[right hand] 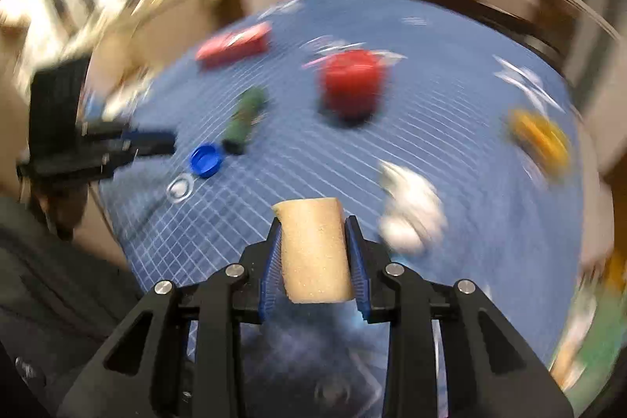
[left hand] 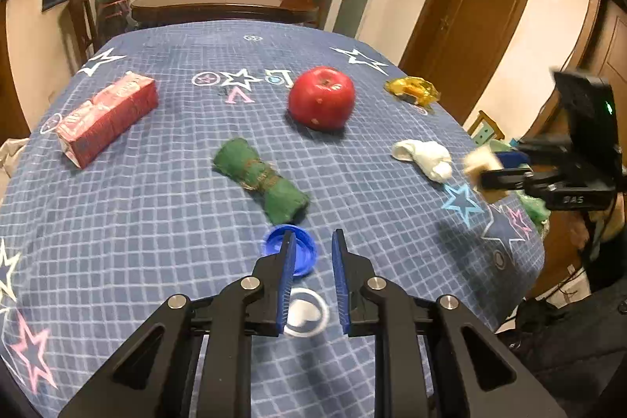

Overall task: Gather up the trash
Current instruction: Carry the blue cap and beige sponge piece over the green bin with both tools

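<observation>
My right gripper (right hand: 313, 222) is shut on a tan, sponge-like block (right hand: 315, 249) and holds it above the near edge of the blue checked tablecloth (left hand: 156, 222). In the left wrist view it hangs blurred off the table's right side (left hand: 486, 171). My left gripper (left hand: 314, 233) has its jaws drawn close with nothing between them. It hovers just over a blue bottle cap (left hand: 303, 255), which sits partly behind the left finger. A green rolled cloth (left hand: 260, 179), a white crumpled tissue (left hand: 425, 155) and a yellow wrapper (left hand: 411, 89) lie on the cloth.
A red apple (left hand: 322, 97) stands mid-table and a red carton (left hand: 107, 118) lies at the far left. Something green (left hand: 533, 206) shows beyond the table's right edge. A dark wooden table (left hand: 219, 2) and a brown door (left hand: 478, 6) are behind. The right wrist view is motion-blurred.
</observation>
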`<action>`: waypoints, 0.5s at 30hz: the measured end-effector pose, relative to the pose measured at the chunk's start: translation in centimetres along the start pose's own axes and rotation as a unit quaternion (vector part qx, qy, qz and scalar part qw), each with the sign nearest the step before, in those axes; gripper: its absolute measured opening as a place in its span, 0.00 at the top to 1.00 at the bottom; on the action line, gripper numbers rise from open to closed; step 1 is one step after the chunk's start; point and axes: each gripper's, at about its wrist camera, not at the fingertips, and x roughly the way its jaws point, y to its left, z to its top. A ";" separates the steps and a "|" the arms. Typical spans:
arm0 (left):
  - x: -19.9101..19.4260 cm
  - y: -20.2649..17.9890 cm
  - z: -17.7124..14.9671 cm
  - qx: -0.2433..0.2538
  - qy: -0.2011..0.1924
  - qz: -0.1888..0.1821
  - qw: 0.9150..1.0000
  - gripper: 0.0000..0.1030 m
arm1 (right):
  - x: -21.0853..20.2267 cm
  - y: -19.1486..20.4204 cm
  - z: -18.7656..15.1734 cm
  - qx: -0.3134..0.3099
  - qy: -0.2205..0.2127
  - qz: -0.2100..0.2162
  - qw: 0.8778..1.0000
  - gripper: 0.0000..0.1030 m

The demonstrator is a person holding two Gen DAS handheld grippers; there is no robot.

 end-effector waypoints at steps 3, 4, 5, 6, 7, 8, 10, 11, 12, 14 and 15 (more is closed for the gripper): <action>-0.3 -2.2 -0.1 0.035 -0.010 0.016 0.999 0.81 | -2.7 -1.9 -2.9 0.079 -0.061 -0.010 0.995 0.71; -0.2 -2.6 -0.1 0.052 -0.014 0.034 0.998 0.81 | -3.4 -1.9 -3.5 0.098 -0.081 -0.007 0.992 0.71; -0.2 -2.9 -0.3 0.061 -0.015 0.051 0.997 0.81 | -3.8 -2.5 -4.0 0.106 -0.094 -0.009 0.990 0.71; 0.2 -2.8 -0.2 0.067 -0.016 0.063 0.996 0.80 | -4.6 -2.6 -4.6 0.109 -0.104 -0.012 0.988 0.71; 0.8 -2.8 -0.5 0.078 -0.009 0.079 0.994 0.76 | -4.9 -2.5 -5.1 0.112 -0.112 -0.013 0.987 0.71; 1.6 -2.6 -0.6 0.089 -0.001 0.098 0.991 0.73 | -5.1 -2.6 -5.4 0.117 -0.116 -0.011 0.986 0.71; 3.0 -2.3 -1.1 0.096 0.015 0.109 0.989 0.64 | -5.3 -3.4 -5.9 0.126 -0.118 -0.010 0.985 0.71; 3.5 -2.1 -1.2 0.090 0.021 0.109 0.990 0.63 | -5.3 -3.8 -6.2 0.131 -0.116 -0.014 0.984 0.71; 4.0 -1.7 -1.2 0.084 0.026 0.107 0.990 0.61 | -5.5 -4.3 -6.6 0.137 -0.115 -0.018 0.984 0.71; 4.8 -1.3 -1.3 0.078 0.027 0.115 0.990 0.57 | -5.9 -5.0 -7.4 0.145 -0.115 -0.018 0.983 0.71; 5.1 -1.2 -1.3 0.079 0.027 0.117 0.990 0.57 | -5.9 -5.1 -7.5 0.147 -0.116 -0.021 0.982 0.71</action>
